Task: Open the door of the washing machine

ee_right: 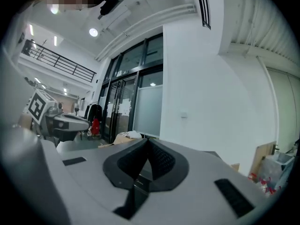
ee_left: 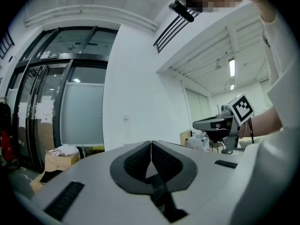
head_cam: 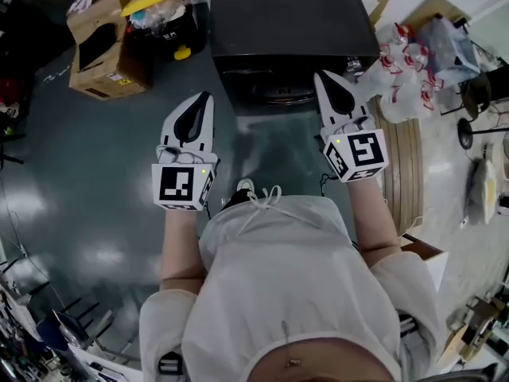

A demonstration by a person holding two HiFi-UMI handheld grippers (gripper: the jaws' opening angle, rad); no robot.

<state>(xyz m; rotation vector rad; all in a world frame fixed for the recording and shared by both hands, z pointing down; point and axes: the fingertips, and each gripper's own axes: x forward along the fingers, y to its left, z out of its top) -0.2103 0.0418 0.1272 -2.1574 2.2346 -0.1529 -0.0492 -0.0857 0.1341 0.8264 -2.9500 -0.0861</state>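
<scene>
Dark washing machine (head_cam: 286,22) on the floor just ahead, with its door (head_cam: 274,94) on the near side, seemingly not opened yet. Left hand-held gripper (head_cam: 208,95) and right hand-held gripper (head_cam: 320,75) both clenched tight on nothing, held up level, touching nothing, probably getting ready to reach for the door.

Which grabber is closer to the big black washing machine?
The right gripper. In the head view its tip overlaps the washing machine's front right corner, while the left gripper sits just off the machine's left edge, over the grey floor.
</scene>
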